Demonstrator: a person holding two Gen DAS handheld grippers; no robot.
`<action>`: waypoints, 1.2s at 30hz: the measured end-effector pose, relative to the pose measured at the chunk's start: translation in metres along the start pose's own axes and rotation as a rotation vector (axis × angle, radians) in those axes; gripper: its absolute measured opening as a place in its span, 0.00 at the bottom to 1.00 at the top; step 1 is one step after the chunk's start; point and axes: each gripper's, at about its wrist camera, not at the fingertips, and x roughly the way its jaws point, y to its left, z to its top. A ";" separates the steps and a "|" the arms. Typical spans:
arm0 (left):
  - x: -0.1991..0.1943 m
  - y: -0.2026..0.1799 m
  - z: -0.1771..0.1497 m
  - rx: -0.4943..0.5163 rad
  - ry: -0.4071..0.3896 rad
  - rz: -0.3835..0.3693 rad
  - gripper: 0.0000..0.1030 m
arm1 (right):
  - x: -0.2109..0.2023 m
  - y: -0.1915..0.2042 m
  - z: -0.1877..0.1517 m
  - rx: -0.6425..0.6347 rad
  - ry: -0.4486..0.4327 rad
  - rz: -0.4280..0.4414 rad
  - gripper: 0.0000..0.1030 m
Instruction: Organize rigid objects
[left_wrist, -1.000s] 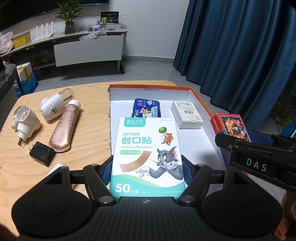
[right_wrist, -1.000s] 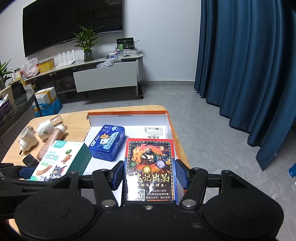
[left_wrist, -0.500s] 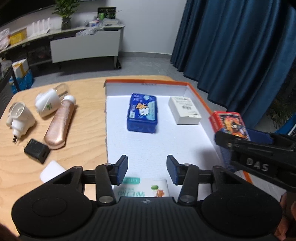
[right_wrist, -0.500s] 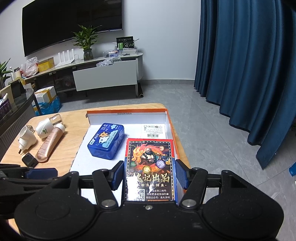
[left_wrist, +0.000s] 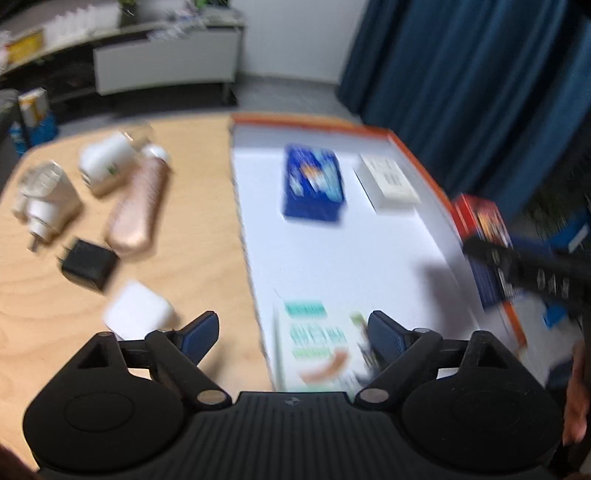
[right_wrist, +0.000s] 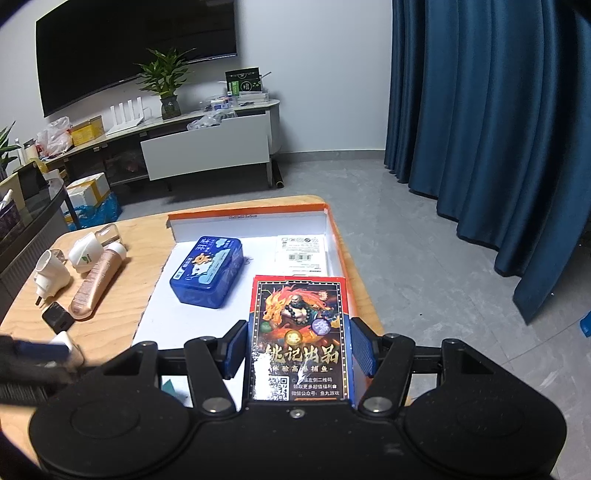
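The bandage box (left_wrist: 317, 347) lies flat in the near left corner of the white tray (left_wrist: 417, 155) with the orange rim. My left gripper (left_wrist: 291, 334) hovers just over it, blurred. Its jaws are opening wide and the pads do not touch the box. A blue tin (left_wrist: 314, 184) and a white box (left_wrist: 391, 182) rest farther back in the tray. My right gripper (right_wrist: 299, 347) is shut on an upright red card box (right_wrist: 299, 332), held over the tray's right rim (right_wrist: 336, 236). The blue tin (right_wrist: 208, 269) is to its left.
On the wooden table left of the tray lie a rose-gold bottle (left_wrist: 136, 210), two white plug-in devices (left_wrist: 44, 195) (left_wrist: 107, 166), a black charger (left_wrist: 88, 266) and a small white case (left_wrist: 138, 314). Blue curtains hang on the right. A TV cabinet stands behind.
My left gripper let go of the bandage box, which now lies in the tray. Its jaws closed empty, then spread wide, and it dipped and shifted left. The right gripper kept still.
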 end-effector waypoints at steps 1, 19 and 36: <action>0.000 -0.002 -0.002 -0.013 0.001 -0.014 0.92 | 0.000 0.001 0.000 -0.001 0.001 0.001 0.69; -0.014 -0.028 0.007 0.058 -0.116 0.018 0.69 | -0.001 -0.004 0.004 0.018 -0.004 0.012 0.69; -0.020 -0.051 0.046 0.050 -0.267 0.059 0.70 | 0.006 -0.009 0.037 0.014 -0.020 0.030 0.69</action>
